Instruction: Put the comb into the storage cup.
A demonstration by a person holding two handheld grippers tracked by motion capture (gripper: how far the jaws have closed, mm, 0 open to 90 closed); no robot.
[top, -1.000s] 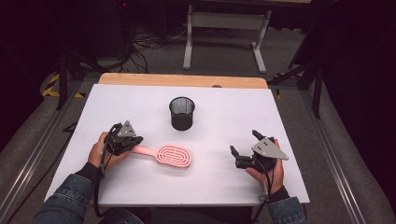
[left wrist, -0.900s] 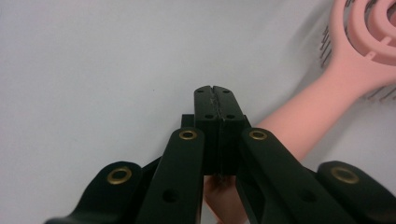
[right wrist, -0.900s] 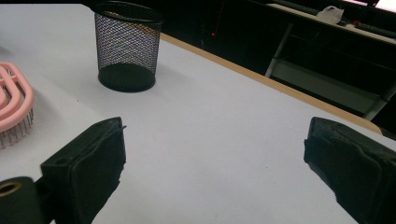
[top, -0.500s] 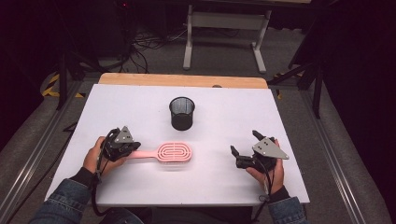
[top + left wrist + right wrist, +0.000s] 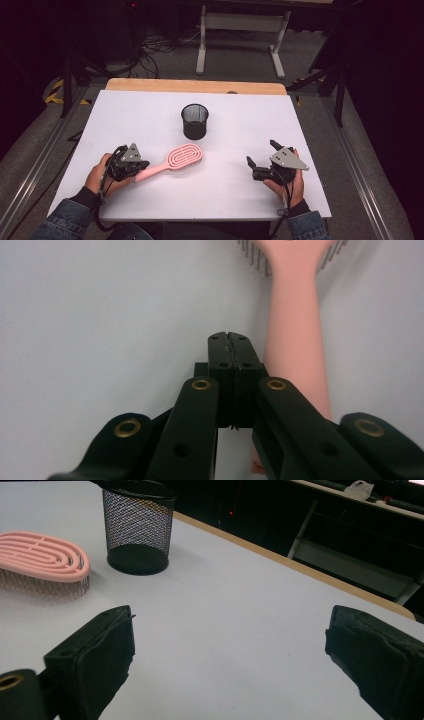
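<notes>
The left hand-held gripper [image 5: 141,165] has its jaws pressed shut on nothing; in its own view the brush [image 5: 175,161] handle runs just beside them, and whether they touch it is hard to tell. The brush head is cut off at that view's top edge. The brush is pink, with an oval slotted head, bristles down, lying aslant on the white bench [image 5: 150,115] — near the black mesh cup [image 5: 194,121]. The right hand-held gripper [image 5: 260,159] rests well apart, jaws wide open and empty.
</notes>
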